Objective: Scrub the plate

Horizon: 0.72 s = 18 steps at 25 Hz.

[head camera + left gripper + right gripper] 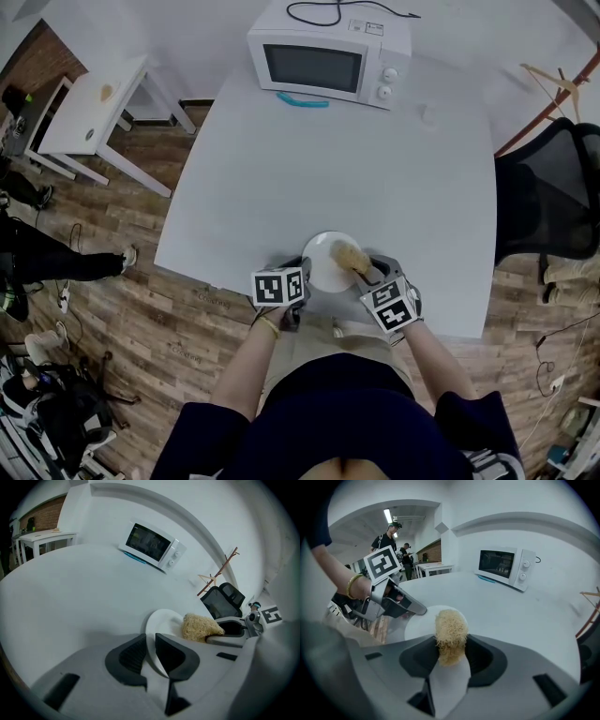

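- One white plate (323, 261), at the near edge of the white counter (281, 169), well apart from the microwave (328, 52) at the far edge.
- Two tongs, both at the plate, on its side away from the microwave.
- Left tongs (150, 645): narrow, clamped on the plate's rim, with the rim between the two dark pads.
- Right tongs (451, 651): closed on one tan fibre scrubber (451, 630), its tuft over the plate's face on the side toward the microwave.
- One microwave, door shut, with one black cable (328, 11) looped on its top.
- One turquoise strip (302, 100), flat on the counter just in front of the microwave.
- One small white object (428, 114), near the microwave's right corner, too small to name.
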Motion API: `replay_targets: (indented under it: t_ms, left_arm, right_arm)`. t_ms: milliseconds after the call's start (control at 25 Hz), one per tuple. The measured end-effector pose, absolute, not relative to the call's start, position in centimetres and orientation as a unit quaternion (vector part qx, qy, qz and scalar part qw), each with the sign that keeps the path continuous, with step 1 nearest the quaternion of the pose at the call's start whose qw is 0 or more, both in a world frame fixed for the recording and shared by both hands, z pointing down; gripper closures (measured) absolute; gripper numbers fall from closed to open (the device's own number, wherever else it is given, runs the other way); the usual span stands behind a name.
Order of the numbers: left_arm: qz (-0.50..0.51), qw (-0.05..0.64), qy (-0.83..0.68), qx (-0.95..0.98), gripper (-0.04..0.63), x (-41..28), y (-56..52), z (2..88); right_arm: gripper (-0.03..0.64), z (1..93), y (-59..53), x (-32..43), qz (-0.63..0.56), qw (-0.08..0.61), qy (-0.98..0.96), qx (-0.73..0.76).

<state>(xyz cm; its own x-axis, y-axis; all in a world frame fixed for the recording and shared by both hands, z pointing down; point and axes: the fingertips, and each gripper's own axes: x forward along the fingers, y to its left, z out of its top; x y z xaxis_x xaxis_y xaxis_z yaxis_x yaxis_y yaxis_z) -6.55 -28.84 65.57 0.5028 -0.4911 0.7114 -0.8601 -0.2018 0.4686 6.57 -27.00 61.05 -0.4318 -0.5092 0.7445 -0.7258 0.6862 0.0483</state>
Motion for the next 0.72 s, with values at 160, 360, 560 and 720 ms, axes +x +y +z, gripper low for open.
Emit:
replay_targets:
  t_ms: [160, 360, 560, 720]
  left_arm:
    - [0.210, 0.440, -0.453, 0.746, 0.525, -6.5, -28.9, 65.6]
    - [0.208, 0.442, -0.452, 0.746, 0.523, -6.6, -28.9, 65.6]
    - [0.209, 0.442, -0.453, 0.745, 0.523, -6.6, -28.7, 65.6]
    - [0.210, 0.440, -0.454, 0.746, 0.523, -6.5, -28.8, 65.5]
  right_arm:
    - [0.451, 61.0, -28.8, 6.1, 0.126, 0.385, -0.831, 0.380]
    - [0.451, 60.8, -30.6, 4.6, 0.105, 0.385, -0.832, 0.387]
    - [0.451, 60.6, -31.3, 2.7, 0.099, 0.381, -0.836, 0.383]
    - [0.451, 60.6, -31.0, 1.3, 0.105, 0.372, -0.841, 0.378]
